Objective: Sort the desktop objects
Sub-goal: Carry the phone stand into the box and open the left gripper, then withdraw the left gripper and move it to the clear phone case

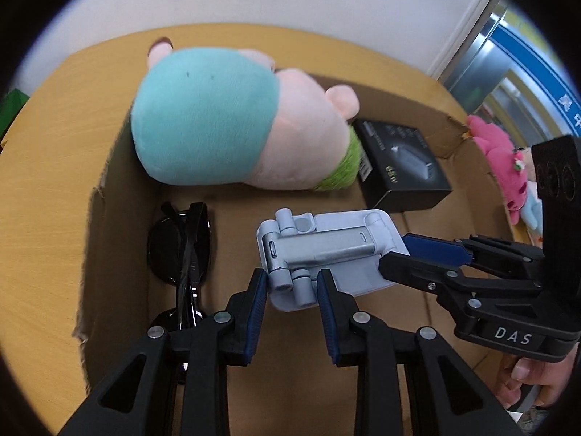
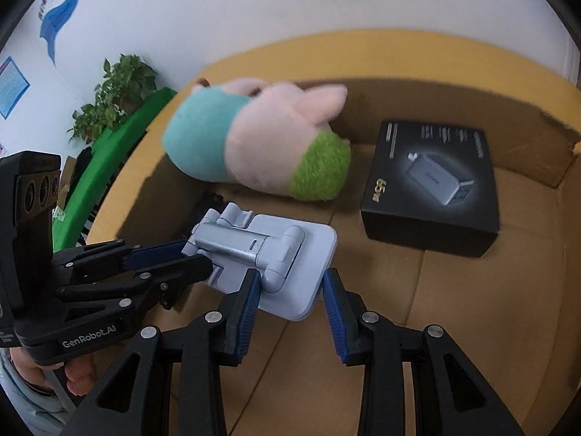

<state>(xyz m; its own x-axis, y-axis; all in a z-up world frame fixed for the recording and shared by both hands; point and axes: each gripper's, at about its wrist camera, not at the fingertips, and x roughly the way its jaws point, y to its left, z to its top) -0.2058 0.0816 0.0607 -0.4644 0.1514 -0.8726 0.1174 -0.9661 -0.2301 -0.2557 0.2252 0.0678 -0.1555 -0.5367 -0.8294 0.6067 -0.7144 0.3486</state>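
Gripping a pale grey folding phone stand (image 1: 319,250) from both ends, the left tongs (image 1: 292,287) clamp its hinge end and the right tongs (image 2: 290,287) its flat base, holding it over the floor of an open cardboard box (image 1: 120,167). The right tool reads "DAS", the left "GenRobot.AI". Outward lie folded black sunglasses (image 1: 181,250), a black charger box (image 2: 435,185) marked "65W", and a teal-and-pink plush toy (image 1: 225,127). The box sits on a yellow surface (image 1: 47,167).

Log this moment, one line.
item: phone stand | holders: left gripper, right gripper | place: over cardboard box
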